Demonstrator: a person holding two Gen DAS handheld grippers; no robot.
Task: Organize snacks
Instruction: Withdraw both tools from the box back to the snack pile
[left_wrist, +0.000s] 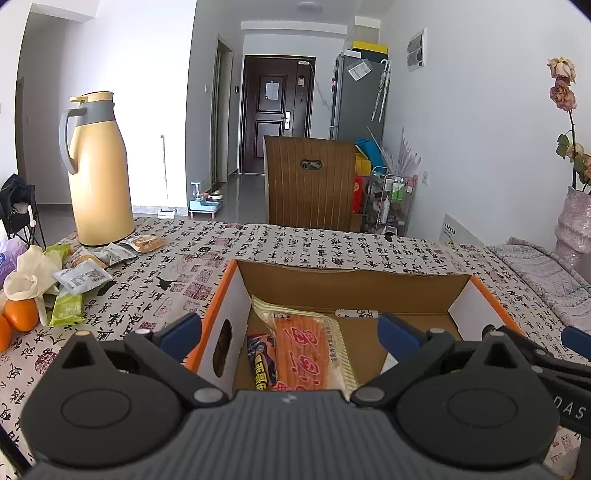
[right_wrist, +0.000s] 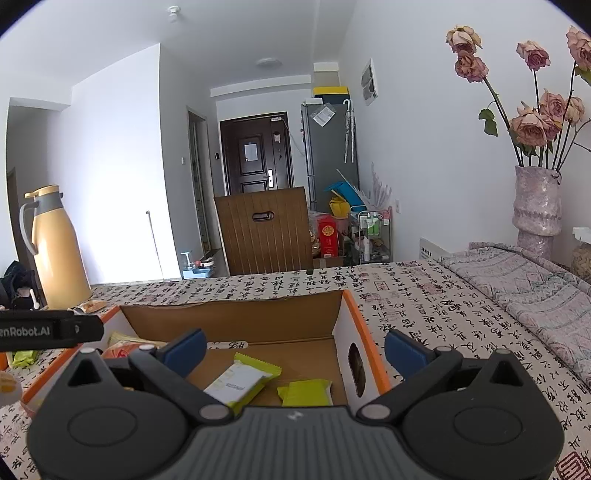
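Both views bright, daylight from the left: white left wall (left_wrist: 122, 110) blown out near the tall yellow thermos jug with grey handle (left_wrist: 98, 173), which shows a bright vertical highlight on its left side. Soft, short shadows inside the open orange-edged cardboard box (left_wrist: 347, 284). Heavy fisheye barrel distortion; walls and door frames bow, dark vignette in corners. Focus sharp mid-range; dark brown door at the hallway end (right_wrist: 258, 151) slightly soft. No motion blur.
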